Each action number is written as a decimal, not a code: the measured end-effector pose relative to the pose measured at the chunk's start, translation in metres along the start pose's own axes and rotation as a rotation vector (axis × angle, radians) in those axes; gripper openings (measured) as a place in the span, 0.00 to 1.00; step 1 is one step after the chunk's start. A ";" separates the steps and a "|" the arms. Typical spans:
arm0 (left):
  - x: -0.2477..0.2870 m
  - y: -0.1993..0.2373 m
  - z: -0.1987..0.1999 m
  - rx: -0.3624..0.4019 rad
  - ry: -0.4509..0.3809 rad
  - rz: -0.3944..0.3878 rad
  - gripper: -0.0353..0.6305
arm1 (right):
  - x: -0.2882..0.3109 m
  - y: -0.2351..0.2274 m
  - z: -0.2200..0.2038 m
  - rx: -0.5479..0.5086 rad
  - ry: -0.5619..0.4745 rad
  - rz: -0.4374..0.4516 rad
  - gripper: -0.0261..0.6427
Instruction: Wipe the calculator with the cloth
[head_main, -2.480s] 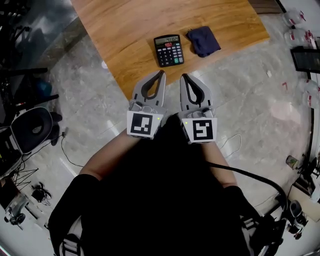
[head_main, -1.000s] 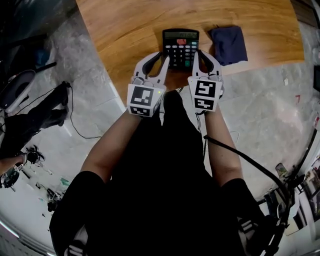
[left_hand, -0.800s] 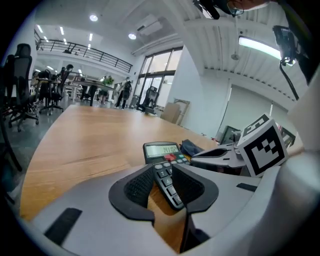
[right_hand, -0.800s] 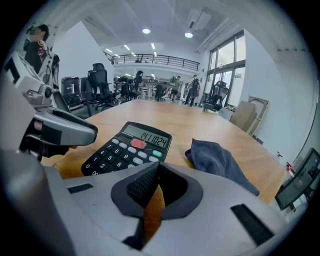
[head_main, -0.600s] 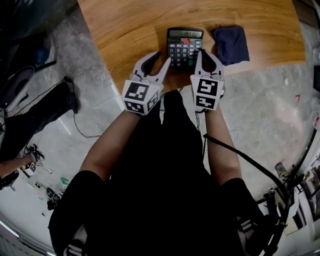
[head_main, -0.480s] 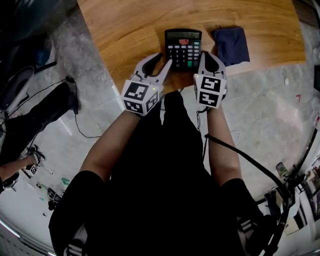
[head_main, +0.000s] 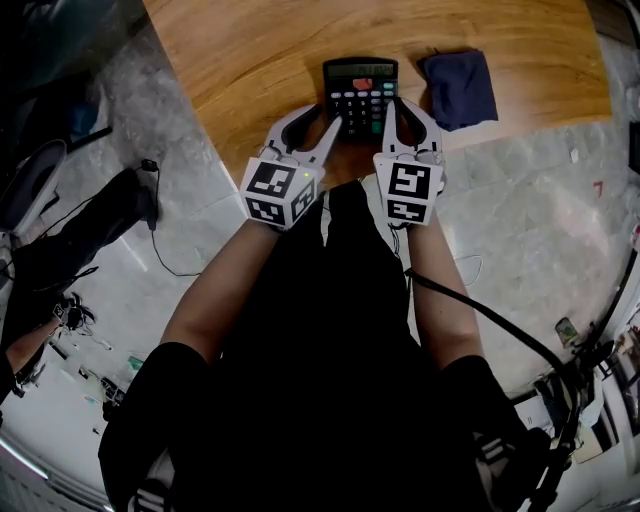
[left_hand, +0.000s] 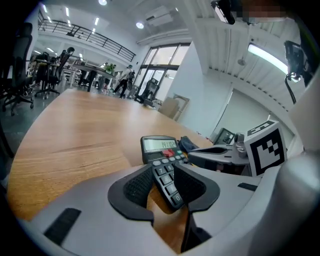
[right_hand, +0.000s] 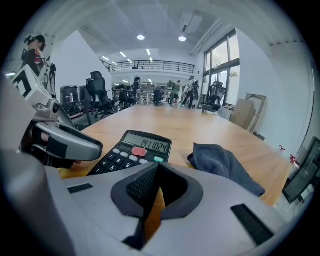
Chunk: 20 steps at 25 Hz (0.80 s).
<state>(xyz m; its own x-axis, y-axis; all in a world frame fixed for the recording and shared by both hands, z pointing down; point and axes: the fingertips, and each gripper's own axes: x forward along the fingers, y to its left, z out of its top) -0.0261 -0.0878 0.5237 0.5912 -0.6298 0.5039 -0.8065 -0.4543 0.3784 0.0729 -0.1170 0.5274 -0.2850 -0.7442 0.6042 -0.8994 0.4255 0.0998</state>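
A black calculator (head_main: 360, 92) lies near the front edge of the wooden table (head_main: 250, 60), its display lit. The dark blue cloth (head_main: 458, 88) lies crumpled to its right, apart from it. My left gripper (head_main: 328, 116) is open. Its jaws have just been opening, and the calculator's (left_hand: 162, 150) near left corner lies between them without being pinched. My right gripper (head_main: 397, 102) is shut on nothing at the calculator's near right corner. In the right gripper view the calculator (right_hand: 135, 150) is just beyond the tips (right_hand: 157, 167) and the cloth (right_hand: 225, 165) lies further right.
The table's curved front edge (head_main: 240, 165) runs just under both grippers, with a grey tiled floor (head_main: 520, 200) below. A black cable (head_main: 480, 320) trails from the right gripper. Office chairs (right_hand: 100, 95) stand along the table's far side.
The left gripper's jaws have spread wider around the calculator's corner and its cube has rolled a little. The right gripper shifted right, then back.
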 end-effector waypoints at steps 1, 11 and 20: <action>0.000 0.001 0.000 0.001 0.001 0.001 0.26 | 0.001 0.002 0.000 0.001 0.007 0.007 0.06; -0.003 0.001 -0.001 -0.036 0.011 -0.017 0.28 | 0.003 -0.001 -0.005 0.064 0.032 0.017 0.06; 0.011 -0.005 -0.005 -0.081 0.103 -0.086 0.31 | 0.003 -0.004 -0.006 0.127 0.015 0.020 0.06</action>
<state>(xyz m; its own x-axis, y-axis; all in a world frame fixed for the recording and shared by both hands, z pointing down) -0.0161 -0.0895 0.5308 0.6595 -0.5206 0.5422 -0.7517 -0.4488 0.4833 0.0779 -0.1183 0.5339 -0.2995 -0.7281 0.6165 -0.9286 0.3707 -0.0133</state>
